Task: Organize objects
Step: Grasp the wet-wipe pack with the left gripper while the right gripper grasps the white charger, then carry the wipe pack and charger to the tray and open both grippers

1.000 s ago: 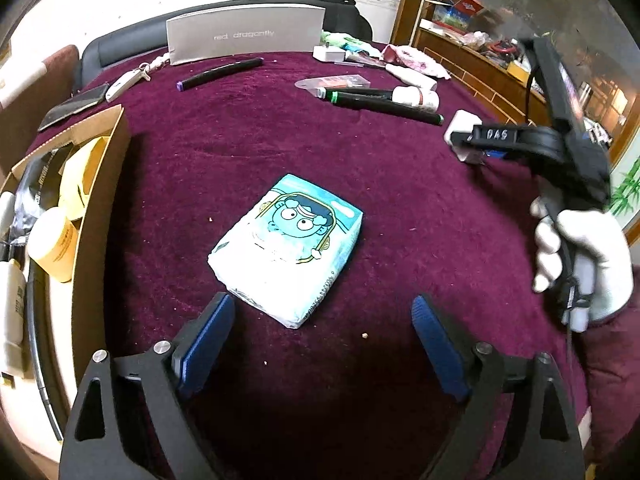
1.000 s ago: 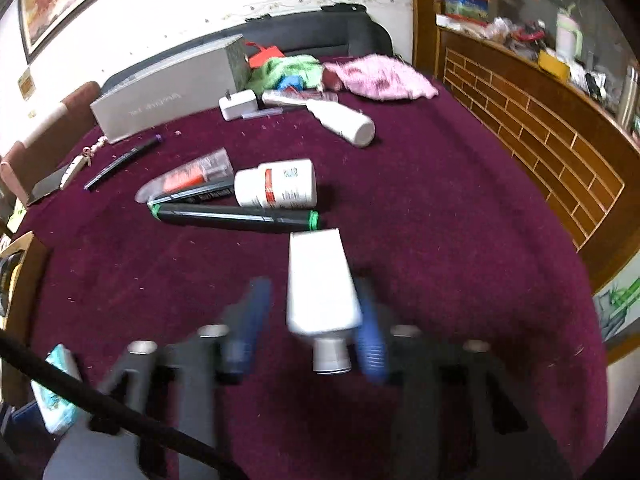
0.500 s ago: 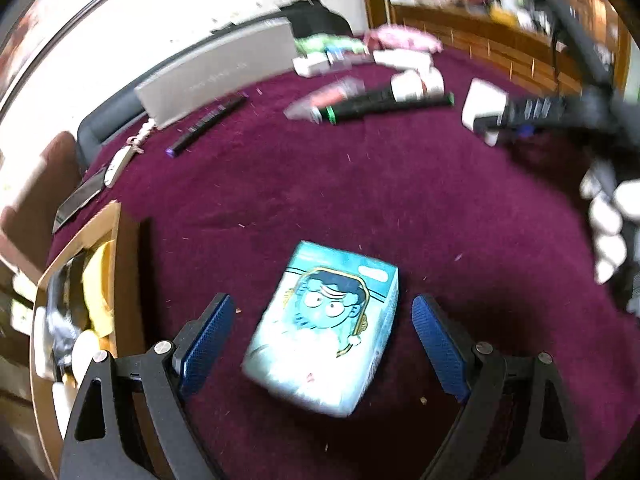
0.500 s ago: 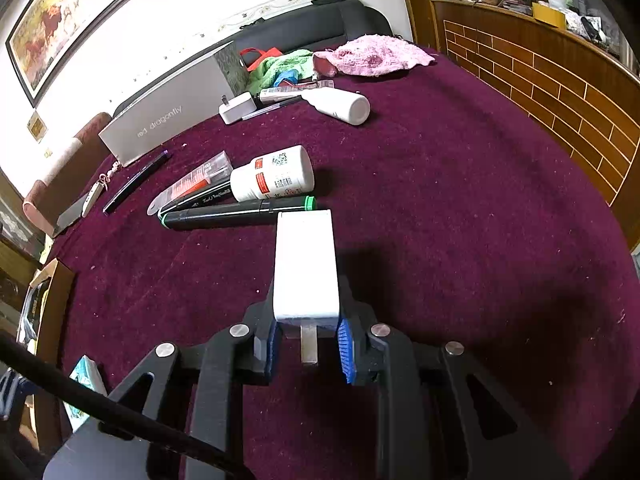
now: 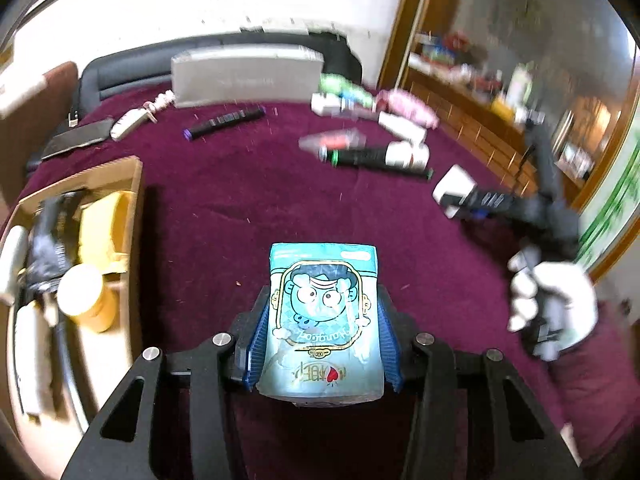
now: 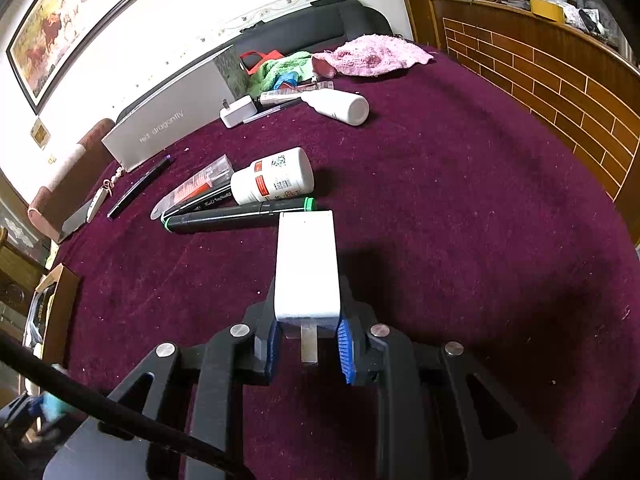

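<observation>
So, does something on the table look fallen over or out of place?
Yes. Two white bottles lie on their sides: one against the green-capped marker, another near the pink cloth. Nothing looks spilled.

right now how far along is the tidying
Partly done: the cardboard box already holds a yellow jar. In hand: left gripper has just closed on the tissue pack; right gripper holds the white charger. Left: marker, pill bottle, cloths.
</observation>
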A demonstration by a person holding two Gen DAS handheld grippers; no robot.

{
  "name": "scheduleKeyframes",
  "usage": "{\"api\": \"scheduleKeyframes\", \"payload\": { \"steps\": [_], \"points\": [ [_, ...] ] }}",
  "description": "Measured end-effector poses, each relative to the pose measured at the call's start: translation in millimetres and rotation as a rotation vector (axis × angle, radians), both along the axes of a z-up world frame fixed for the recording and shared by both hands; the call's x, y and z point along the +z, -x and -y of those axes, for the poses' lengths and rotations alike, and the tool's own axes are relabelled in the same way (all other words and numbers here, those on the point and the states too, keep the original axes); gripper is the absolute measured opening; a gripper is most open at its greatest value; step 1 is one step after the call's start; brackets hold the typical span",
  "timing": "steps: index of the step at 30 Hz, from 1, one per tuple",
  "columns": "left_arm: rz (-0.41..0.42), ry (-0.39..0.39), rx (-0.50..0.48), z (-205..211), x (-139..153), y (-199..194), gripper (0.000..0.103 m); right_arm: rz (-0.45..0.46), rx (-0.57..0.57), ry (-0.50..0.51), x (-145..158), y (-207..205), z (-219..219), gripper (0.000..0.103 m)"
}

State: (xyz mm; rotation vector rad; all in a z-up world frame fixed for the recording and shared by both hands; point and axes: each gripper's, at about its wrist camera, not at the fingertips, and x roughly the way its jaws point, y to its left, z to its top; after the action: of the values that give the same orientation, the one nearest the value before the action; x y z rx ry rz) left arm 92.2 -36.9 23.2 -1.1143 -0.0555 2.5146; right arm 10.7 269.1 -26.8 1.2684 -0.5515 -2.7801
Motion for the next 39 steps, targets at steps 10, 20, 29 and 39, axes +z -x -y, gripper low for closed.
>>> {"api": "scheduleKeyframes", "payload": {
  "steps": [10,20,29,39],
  "points": [
    [-0.103,-0.065,0.162,101.2,42.4,-46.2,0.042,-0.002,0.028,0.188,20.5,-25.6,-2.6,0.020],
    [-0.056,0.028,0.465,226.0,24.0,-58.1,0.042,-0.033,0.336,0.257,69.9,-46.8,113.8,0.020],
    [0.014,0.108,0.484,244.3,-14.3,-30.5,0.043,0.081,0.603,0.317,56.6,-48.2,247.8,0.021],
    [0.016,0.158,0.456,247.4,-26.8,-18.2,0.044,0.157,0.711,0.192,33.9,-47.6,320.6,0.021]
  ]
}}
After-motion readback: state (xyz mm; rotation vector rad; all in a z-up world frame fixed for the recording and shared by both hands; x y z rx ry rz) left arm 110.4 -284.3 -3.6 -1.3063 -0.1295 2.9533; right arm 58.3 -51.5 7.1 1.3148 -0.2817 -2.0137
